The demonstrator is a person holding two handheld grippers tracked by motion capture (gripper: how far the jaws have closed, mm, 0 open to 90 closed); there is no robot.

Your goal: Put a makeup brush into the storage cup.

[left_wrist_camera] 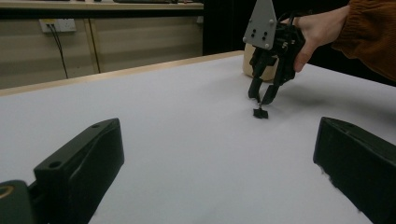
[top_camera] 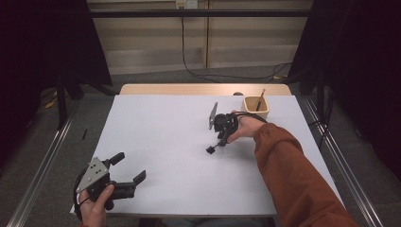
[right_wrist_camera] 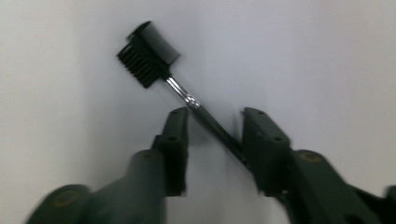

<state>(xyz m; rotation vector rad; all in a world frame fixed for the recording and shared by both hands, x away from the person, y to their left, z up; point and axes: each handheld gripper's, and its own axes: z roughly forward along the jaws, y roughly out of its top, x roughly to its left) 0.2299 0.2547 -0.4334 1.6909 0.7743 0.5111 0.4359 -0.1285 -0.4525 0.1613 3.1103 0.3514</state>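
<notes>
Right gripper view, right claw point(right_wrist_camera: 212, 126) half-closed, astride brush point(right_wrist_camera: 173, 81)

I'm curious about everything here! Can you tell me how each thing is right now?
Brow brush: lying on the table, handle between the right gripper's jaws.
Right gripper: jaws around the handle, grip unclear.
Left gripper: open, holding nothing.
Wooden cup: upright, a stick inside.
Table: white, flat.

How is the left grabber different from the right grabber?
The left black two-jaw gripper rests low at the near edge of the white table, jaws wide apart, nothing between them. The right black two-jaw gripper tilts down mid-table, jaws narrower, with the small black brow comb-brush handle between them. A hand holds each.
</notes>
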